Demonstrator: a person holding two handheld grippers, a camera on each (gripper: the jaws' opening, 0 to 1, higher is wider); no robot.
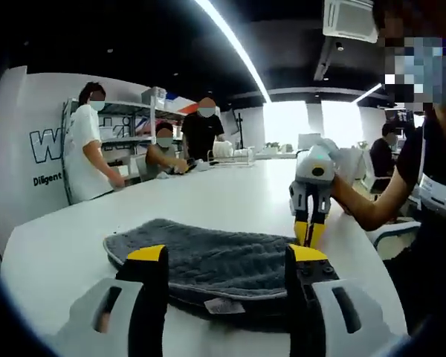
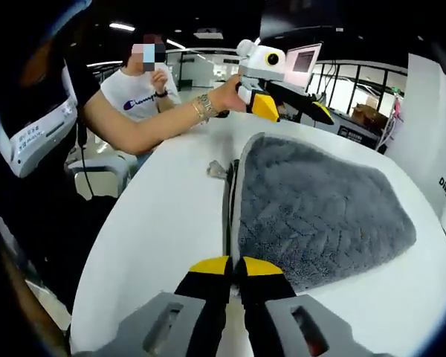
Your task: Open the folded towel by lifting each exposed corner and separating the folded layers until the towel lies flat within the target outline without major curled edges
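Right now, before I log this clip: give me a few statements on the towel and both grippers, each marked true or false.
1. The grey towel lies folded on the white table. True.
2. The left gripper is shut on the towel. False: its jaws stand open, one to each side of the towel's near edge.
3. The right gripper has its jaws closed together at the towel's edge. True.
4. A white tag sticks out from the towel's edge. True.
5. The towel is spread out flat in a single layer. False: layered edges show along its side.
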